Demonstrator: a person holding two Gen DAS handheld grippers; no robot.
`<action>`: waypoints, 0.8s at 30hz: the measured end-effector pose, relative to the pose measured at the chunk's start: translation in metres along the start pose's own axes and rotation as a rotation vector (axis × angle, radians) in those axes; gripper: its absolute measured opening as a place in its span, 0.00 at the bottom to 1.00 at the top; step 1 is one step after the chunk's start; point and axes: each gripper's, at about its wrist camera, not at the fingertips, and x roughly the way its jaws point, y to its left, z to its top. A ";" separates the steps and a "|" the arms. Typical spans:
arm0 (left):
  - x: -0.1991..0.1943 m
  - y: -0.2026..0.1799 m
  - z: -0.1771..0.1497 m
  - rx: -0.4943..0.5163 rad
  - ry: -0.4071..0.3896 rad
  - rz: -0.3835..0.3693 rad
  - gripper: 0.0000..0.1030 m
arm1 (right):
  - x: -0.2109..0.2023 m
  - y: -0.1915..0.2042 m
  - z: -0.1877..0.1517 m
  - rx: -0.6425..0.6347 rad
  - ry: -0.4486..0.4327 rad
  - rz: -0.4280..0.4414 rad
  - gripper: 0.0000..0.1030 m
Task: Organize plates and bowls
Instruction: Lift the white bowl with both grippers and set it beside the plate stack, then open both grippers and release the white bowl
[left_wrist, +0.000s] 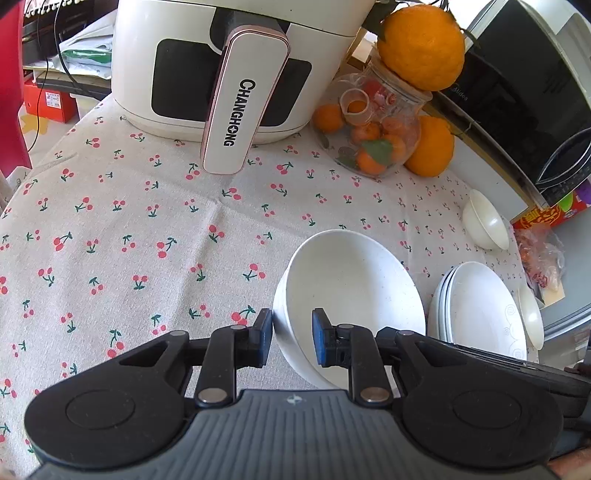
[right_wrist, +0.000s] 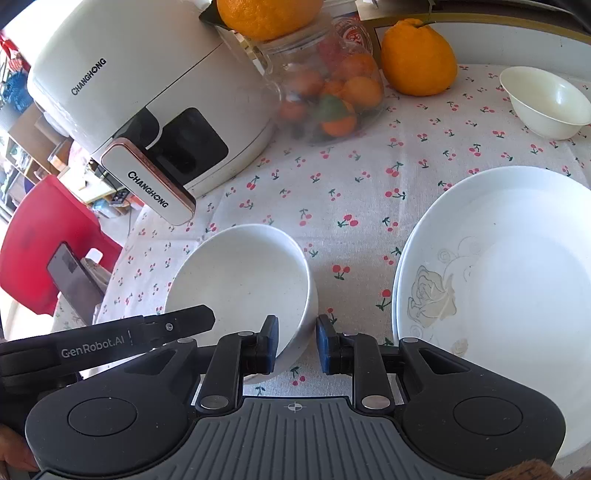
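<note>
My left gripper (left_wrist: 291, 338) has its fingers parted astride the near-left rim of the large white bowl (left_wrist: 351, 295), pads not pinching; my right gripper (right_wrist: 296, 343) likewise stands parted across the same bowl's (right_wrist: 243, 277) right rim; the bowl sits tilted on the cherry tablecloth (left_wrist: 147, 229); the stacked plates (right_wrist: 498, 295) lie just right of it, a small bowl (right_wrist: 546, 101) beyond.

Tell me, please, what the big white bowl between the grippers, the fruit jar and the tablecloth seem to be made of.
The big white bowl looks like glazed ceramic, possibly melamine: opaque, smooth, with faint speckles and a soft sheen. The fruit jar seems to be clear glass, since the oranges show through its shiny wall. The tablecloth looks like matte woven cotton or linen, creased, printed with cherries.
</note>
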 end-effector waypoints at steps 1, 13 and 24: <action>0.000 0.000 0.000 0.003 0.003 0.006 0.19 | 0.000 0.000 0.000 -0.003 -0.001 0.000 0.23; -0.002 -0.005 0.002 0.048 -0.016 0.042 0.37 | -0.007 0.008 0.002 -0.065 -0.016 0.020 0.30; -0.011 -0.017 0.004 0.104 -0.074 0.106 0.73 | -0.037 0.006 0.012 -0.097 -0.114 0.031 0.60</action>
